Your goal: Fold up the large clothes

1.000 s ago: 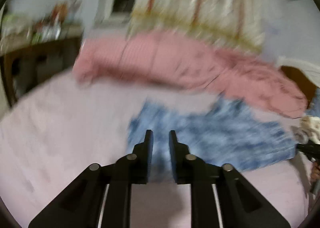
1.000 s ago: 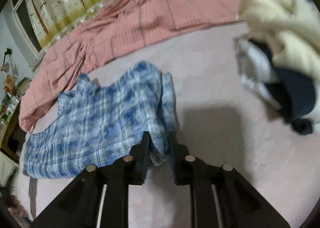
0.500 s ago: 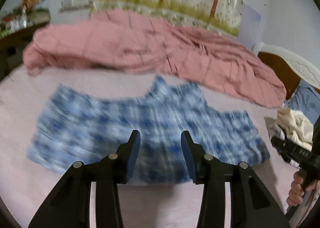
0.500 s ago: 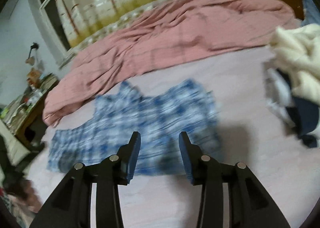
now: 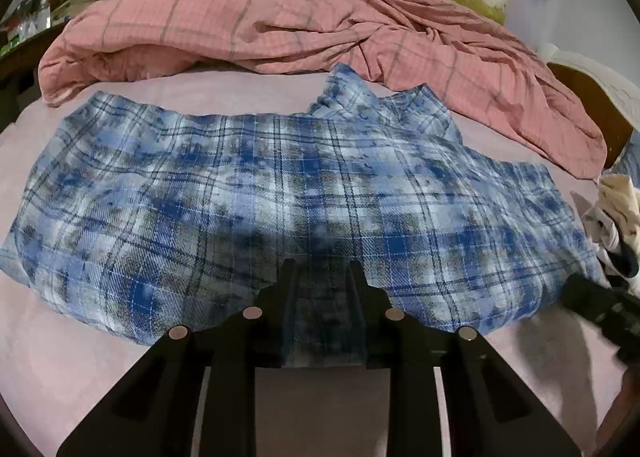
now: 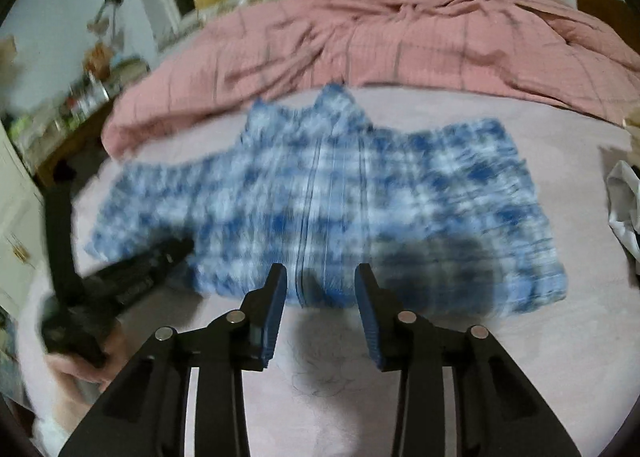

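A blue plaid shirt (image 5: 304,193) lies spread flat on the pink bed sheet (image 5: 72,361), collar toward the far side. My left gripper (image 5: 322,277) is down at the shirt's near hem. Its jaws are closing, and the hem is bunched between the pads. In the blurred right wrist view the shirt (image 6: 320,185) fills the middle. My right gripper (image 6: 320,277) hovers at the near hem with its jaws wide apart and slightly closing; the hem's edge lies between the tips, untouched. The left gripper (image 6: 132,277), held by a hand (image 6: 92,365), shows at the shirt's left end.
A crumpled pink checked quilt (image 5: 320,21) lies along the far side of the bed. A pile of white and dark clothes (image 5: 616,217) sits at the right edge by a wooden headboard (image 5: 584,97). A cluttered table (image 6: 76,105) stands off the bed's left.
The right gripper let go of the shirt's edge, opened and moved to the middle of the hem. The left gripper opened, came down close to the hem, then narrowed on it.
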Motion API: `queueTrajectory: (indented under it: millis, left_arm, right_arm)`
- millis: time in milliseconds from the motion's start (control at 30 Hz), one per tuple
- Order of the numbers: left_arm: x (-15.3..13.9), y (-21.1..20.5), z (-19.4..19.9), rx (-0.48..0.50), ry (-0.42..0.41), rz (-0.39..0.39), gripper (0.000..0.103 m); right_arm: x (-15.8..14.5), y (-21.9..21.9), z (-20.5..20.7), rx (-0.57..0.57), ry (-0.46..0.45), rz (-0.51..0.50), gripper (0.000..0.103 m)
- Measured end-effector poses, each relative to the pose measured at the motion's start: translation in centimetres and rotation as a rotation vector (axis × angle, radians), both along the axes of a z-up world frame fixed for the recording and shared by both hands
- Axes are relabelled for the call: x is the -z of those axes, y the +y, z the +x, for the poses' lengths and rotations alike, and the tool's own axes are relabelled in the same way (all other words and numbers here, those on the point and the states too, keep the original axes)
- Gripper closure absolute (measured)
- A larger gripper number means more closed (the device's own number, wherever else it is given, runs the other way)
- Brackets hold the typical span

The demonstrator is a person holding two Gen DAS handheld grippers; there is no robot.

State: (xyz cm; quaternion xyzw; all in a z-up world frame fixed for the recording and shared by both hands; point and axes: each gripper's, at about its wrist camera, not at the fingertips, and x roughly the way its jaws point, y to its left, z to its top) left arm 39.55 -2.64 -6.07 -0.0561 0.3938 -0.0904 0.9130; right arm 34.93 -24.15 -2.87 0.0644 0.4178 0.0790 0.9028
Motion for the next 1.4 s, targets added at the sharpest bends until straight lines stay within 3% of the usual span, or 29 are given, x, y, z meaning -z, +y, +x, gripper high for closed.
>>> queueTrajectory:
  millis: [167, 200, 267, 367, 433, 467, 533, 600, 667, 733, 867, 967, 1033, 1067, 1133, 1233, 1300, 1400]
  left_arm:
    - [0.1, -0.1, 0.3, 0.004, 0.012, -0.011, 0.079]
    - [0.1, 0.0, 0.2, 0.005, 0.012, -0.008, 0.079]
    - [0.1, 0.0, 0.2, 0.006, 0.010, -0.006, 0.080]
    - [0.2, 0.0, 0.3, 0.007, 0.014, -0.019, 0.080]
    - [0.2, 0.1, 0.3, 0.008, 0.016, -0.030, 0.080]
    - [0.2, 0.2, 0.3, 0.009, 0.016, -0.033, 0.079]
    - [0.1, 0.2, 0.3, 0.013, 0.014, -0.032, 0.077]
    - [0.1, -0.1, 0.1, 0.020, 0.007, -0.022, 0.072]
    - [0.0, -0.2, 0.0, 0.035, 0.004, -0.025, 0.067]
    - [0.0, -0.1, 0.1, 0.038, 0.008, -0.035, 0.067]
    - [-0.1, 0.0, 0.1, 0.041, 0.011, -0.045, 0.067]
    - [0.0, 0.0, 0.1, 0.041, 0.011, -0.044, 0.067]
    - [-0.1, 0.0, 0.1, 0.043, 0.012, -0.044, 0.066]
    - [-0.1, 0.1, 0.1, 0.044, 0.013, -0.047, 0.066]
    - [-0.2, 0.3, 0.1, 0.043, 0.026, -0.054, 0.066]
    - [-1.4, 0.8, -0.7, 0.051, 0.035, -0.072, 0.068]
    - [-3.1, 2.4, -1.6, 0.046, -0.004, -0.115, 0.068]
    - [-6.3, 6.4, -2.7, -0.036, -0.111, -0.137, 0.068]
  right_arm:
    - [1.3, -1.1, -0.5, 0.082, 0.051, 0.114, 0.063]
    - [1.6, -1.4, -0.9, 0.124, 0.039, 0.142, 0.058]
    - [2.3, -2.0, -1.3, 0.173, 0.016, 0.232, 0.026]
    - [4.2, -4.7, -1.0, 0.335, 0.042, 0.429, 0.025]
    - [4.7, -6.4, -1.0, 0.430, 0.001, 0.522, 0.025]
    - [4.7, -6.8, -0.8, 0.466, -0.011, 0.514, 0.025]
    - [4.7, -7.1, 0.3, 0.584, -0.032, 0.406, 0.025]
    - [5.0, -7.1, 1.1, 0.641, -0.024, 0.385, 0.029]
    - [4.6, -7.2, 0.9, 0.703, -0.058, 0.369, 0.063]
    - [3.9, -7.5, 0.7, 0.696, -0.087, 0.356, 0.077]
    - [2.6, -8.3, 0.8, 0.697, -0.109, 0.266, 0.078]
    - [3.4, -9.4, 1.1, 0.720, -0.058, 0.328, 0.078]
    - [3.3, -10.1, 0.9, 0.725, -0.076, 0.327, 0.078]
    - [3.0, -10.2, 0.8, 0.726, -0.092, 0.312, 0.085]
    - [2.1, -9.5, 0.5, 0.696, -0.126, 0.258, 0.092]
    - [-0.7, -5.1, 1.1, 0.553, -0.235, 0.015, 0.095]
    - [-2.0, -1.2, 1.1, 0.408, -0.322, -0.052, 0.095]
    - [-2.7, 4.8, 0.9, 0.196, -0.367, -0.101, 0.095]
